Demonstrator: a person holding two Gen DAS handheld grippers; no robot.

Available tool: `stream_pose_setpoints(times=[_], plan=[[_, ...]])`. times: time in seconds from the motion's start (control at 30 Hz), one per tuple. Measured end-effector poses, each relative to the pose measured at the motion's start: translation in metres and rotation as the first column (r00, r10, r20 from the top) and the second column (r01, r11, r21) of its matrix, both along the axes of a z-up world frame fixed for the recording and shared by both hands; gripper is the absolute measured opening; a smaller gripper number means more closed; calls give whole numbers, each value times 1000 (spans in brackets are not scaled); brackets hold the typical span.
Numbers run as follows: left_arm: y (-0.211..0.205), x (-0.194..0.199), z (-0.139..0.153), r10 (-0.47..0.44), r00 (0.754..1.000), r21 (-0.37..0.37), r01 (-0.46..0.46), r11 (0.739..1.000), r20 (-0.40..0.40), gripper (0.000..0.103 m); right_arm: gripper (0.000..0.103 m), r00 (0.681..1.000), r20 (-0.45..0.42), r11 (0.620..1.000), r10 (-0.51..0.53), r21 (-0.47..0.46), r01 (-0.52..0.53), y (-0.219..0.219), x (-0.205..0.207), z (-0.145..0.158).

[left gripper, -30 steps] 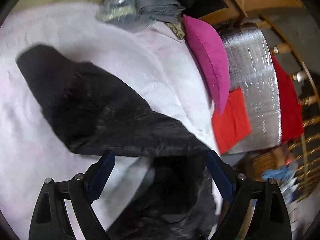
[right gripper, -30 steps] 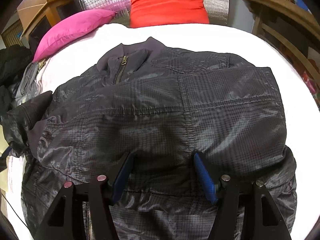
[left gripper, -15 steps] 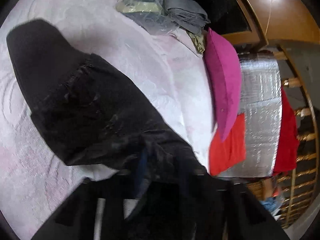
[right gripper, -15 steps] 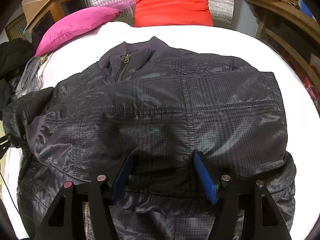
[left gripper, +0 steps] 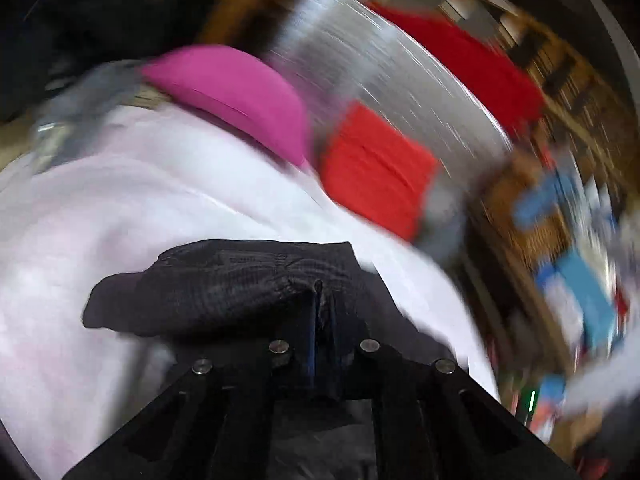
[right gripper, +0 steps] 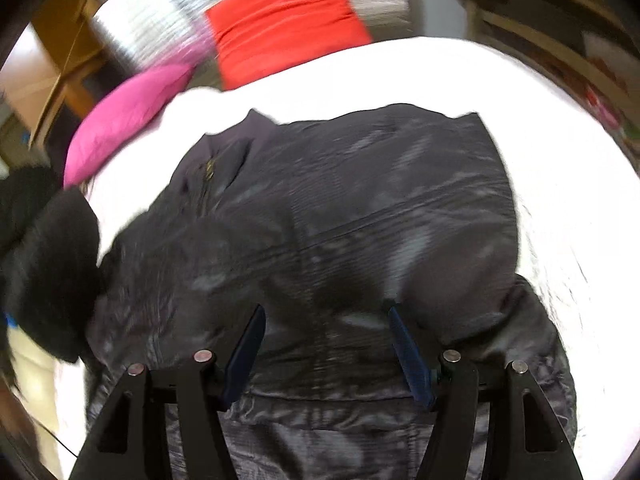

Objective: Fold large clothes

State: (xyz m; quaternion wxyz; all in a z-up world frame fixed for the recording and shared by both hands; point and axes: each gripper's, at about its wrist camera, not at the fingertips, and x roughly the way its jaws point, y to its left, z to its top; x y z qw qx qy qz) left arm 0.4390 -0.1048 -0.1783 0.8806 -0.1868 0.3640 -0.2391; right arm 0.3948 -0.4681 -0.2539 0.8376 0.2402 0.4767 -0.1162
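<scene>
On the white bed [right gripper: 560,128], a dark jacket [right gripper: 360,216] lies spread, collar toward 11 o'clock, zip visible near the neck. My left tongs [left gripper: 318,312] are clamped tight on the jacket's sleeve [left gripper: 216,288], the cuff bunched toward 9 o'clock of them above the bedcover. My right tongs [right gripper: 324,340] stand apart over the lower body of the jacket, gripping nothing that I can see. I judge the fold barely begun: one sleeve is in hand, not yet laid across, and the body remains unfolded. A pink pillow [right gripper: 124,116] and red cushion [right gripper: 280,20] sit at the head, toward 12 o'clock. No container shows clearly; the blurred clutter beyond the bed I cannot read.
</scene>
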Motion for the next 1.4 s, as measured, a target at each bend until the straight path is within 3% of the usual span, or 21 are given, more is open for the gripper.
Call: stream_pose_setpoints(times=[0.07,0.2,0.27,0.33,0.37,0.43,0.5,0.63,0.77,0.87,0.97,1.17,1.23,1.27,1.33,1.4], plan=[[-49,-15,-21,-105,994,101,107,989,-30,6,68,999,12,998,-41,56,40,-14,-5,1],[-107,-37,-83,-207,964,275,247,929,-166,6,68,996,27,991,-86,104,82,-33,-10,3],[-113,-38,-109,-224,939,292,297,909,-261,9,68,996,27,990,-90,112,86,-38,-9,4],[-106,-40,-106,-243,931,292,320,901,-272,13,68,996,25,989,-90,122,87,-38,-8,4],[-101,-41,-98,-259,924,281,337,899,-280,20,68,996,24,989,-87,120,84,-38,-7,5],[-89,-43,-78,-298,916,221,360,906,-270,66,68,997,24,991,-79,113,76,-35,-5,5],[-68,-51,-53,-271,938,205,315,927,-216,84,68,997,23,990,-69,125,65,-32,-3,4],[-27,-62,-21,-229,962,167,253,953,-150,84,68,998,57,984,-20,176,10,-22,-3,7],[15,-50,-11,-68,990,182,89,979,-121,84,70,994,97,980,54,185,-71,0,0,12],[51,-33,-21,50,987,163,-25,986,-155,84,70,985,119,973,121,184,-142,21,0,17],[79,-14,-40,130,964,103,-109,989,-231,84,70,972,135,964,191,159,-211,44,2,20],[89,20,-67,107,937,-60,-134,989,-333,84,70,950,133,945,283,130,-300,77,7,17],[84,29,-71,114,937,-83,-149,985,-330,81,70,948,120,946,296,103,-309,85,8,14],[82,31,-71,135,943,-87,-168,982,-304,73,70,948,117,946,297,95,-309,86,7,14],[72,32,-66,138,960,-70,-160,985,-244,13,70,950,114,950,291,81,-301,86,5,14],[54,30,-57,119,977,-26,-126,992,-180,1,70,955,120,958,270,68,-279,80,3,16]])
